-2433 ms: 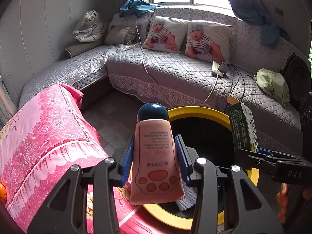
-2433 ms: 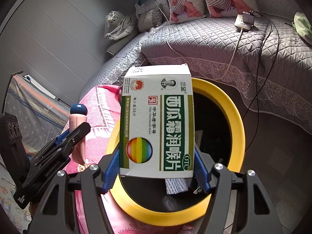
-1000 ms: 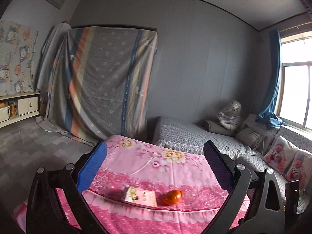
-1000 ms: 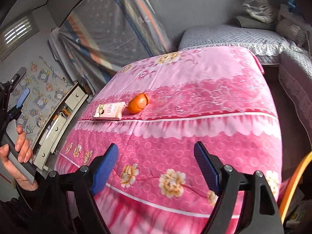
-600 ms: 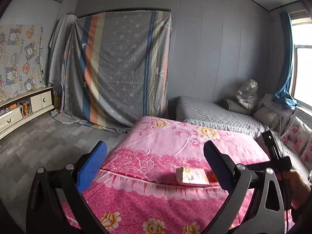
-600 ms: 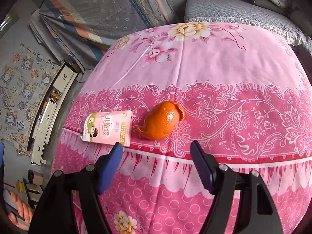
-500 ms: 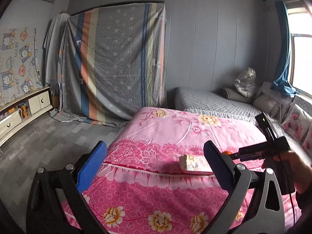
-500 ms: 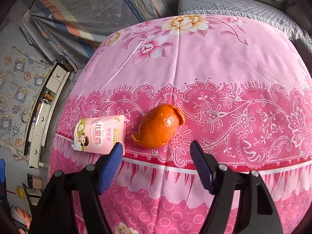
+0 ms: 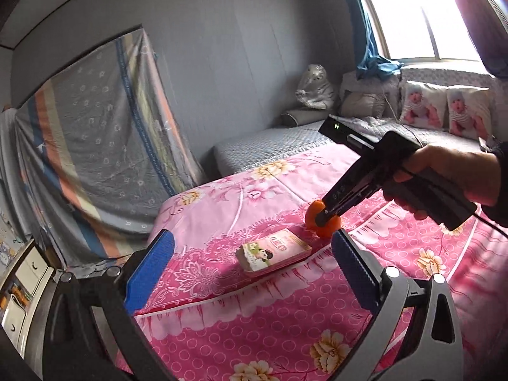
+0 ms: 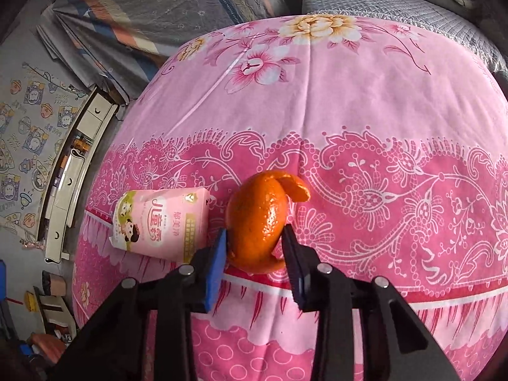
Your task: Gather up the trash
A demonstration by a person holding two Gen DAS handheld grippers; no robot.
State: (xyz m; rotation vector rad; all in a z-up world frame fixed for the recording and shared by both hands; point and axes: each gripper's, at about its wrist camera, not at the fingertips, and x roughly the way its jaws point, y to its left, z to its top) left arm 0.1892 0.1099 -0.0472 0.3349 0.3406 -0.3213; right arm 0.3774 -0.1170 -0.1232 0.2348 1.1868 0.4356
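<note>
In the right wrist view, the right hand-held gripper (image 10: 255,247) has just been closing its jaws, and its blue pads now press both sides of the hollow, curled orange citrus peel (image 10: 258,219), which rests on the pink floral cloth-covered surface (image 10: 365,101) near its front edge. Just beside the peel lies a small pink carton printed with a cartoon child (image 10: 162,222), flat on its side. In the left wrist view, the left hand-held gripper (image 9: 250,260) hangs with its jaws wide apart and nothing between them, the carton (image 9: 273,251) a little beyond. Farther off stands a grey quilted sofa (image 9: 270,146) with two baby-print cushions (image 9: 444,111) beneath a bright window (image 9: 412,16).
</note>
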